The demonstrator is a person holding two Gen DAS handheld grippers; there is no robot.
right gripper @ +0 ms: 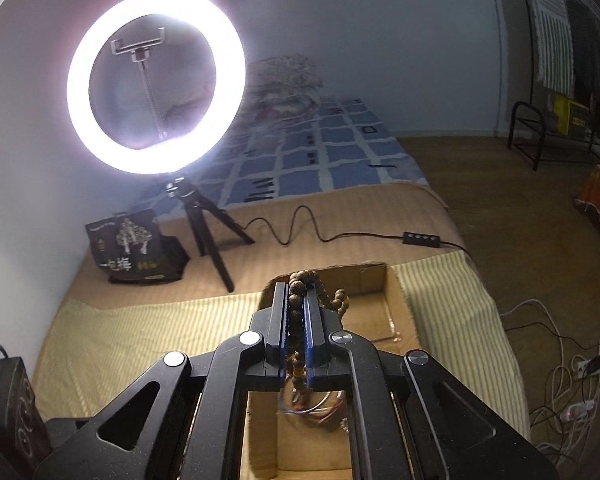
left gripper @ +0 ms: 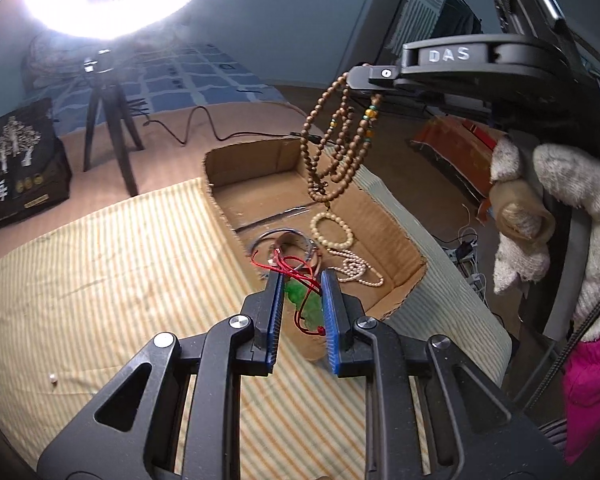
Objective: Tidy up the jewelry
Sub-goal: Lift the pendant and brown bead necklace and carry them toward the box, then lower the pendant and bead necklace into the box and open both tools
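Blue pads of the left gripper [left gripper: 300,280], low in the middle of the left wrist view, stand a little apart with a green pendant on a red cord [left gripper: 306,304] between them. I cannot tell if the pads pinch it or just sit around it. It hangs at the near edge of the cardboard box [left gripper: 396,224], so it looks like it is going in or has just been let go.

Inside the box lie a cream bead bracelet [left gripper: 332,230], a pearl necklace [left gripper: 358,270] and silver bangles [left gripper: 284,242], all close together. That is where the jewelry gets put.

Above the box, in the upper right, the right gripper [left gripper: 360,76] is squeezed tight on a brown wooden bead necklace [left gripper: 336,148]. The beads hang down in loops right over the box, ready to be lowered in. A gloved hand [left gripper: 556,216] holds that gripper.

The box sits on a striped yellow cloth [left gripper: 100,248]. One tiny white bead [left gripper: 53,379] lies alone on the cloth at lower left. A ring light [right gripper: 156,80] shines from behind.
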